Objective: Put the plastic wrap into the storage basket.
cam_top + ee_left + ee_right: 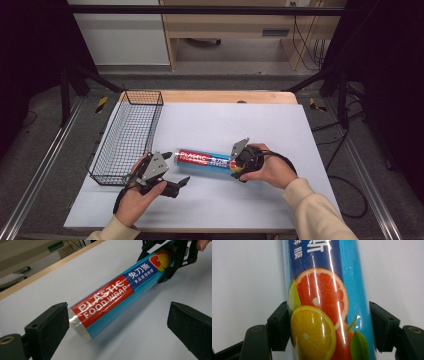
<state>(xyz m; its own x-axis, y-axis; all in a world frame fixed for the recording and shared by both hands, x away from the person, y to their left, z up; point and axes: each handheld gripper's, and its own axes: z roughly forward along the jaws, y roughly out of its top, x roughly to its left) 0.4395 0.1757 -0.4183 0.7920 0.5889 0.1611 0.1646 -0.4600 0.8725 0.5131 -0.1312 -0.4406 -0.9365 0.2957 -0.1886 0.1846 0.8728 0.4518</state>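
A roll of plastic food wrap [205, 161] lies on its side on the white tabletop, with a blue wrapper, a red label band and citrus pictures. My right gripper [239, 165] is shut on the roll's right end; in the right gripper view its jaws press both sides of the roll [322, 302] at the fruit picture. My left gripper [176, 168] stands open at the roll's left end. In the left gripper view, the clear film end of the roll [112, 300] lies just beyond the left jaw, with neither jaw touching it. The right gripper [170, 257] shows at the far end.
A black wire basket [107, 145] stands along the left side of the white table cover [225, 205], close to my left hand. A wooden table edge runs along the back. Metal rails flank the table on both sides.
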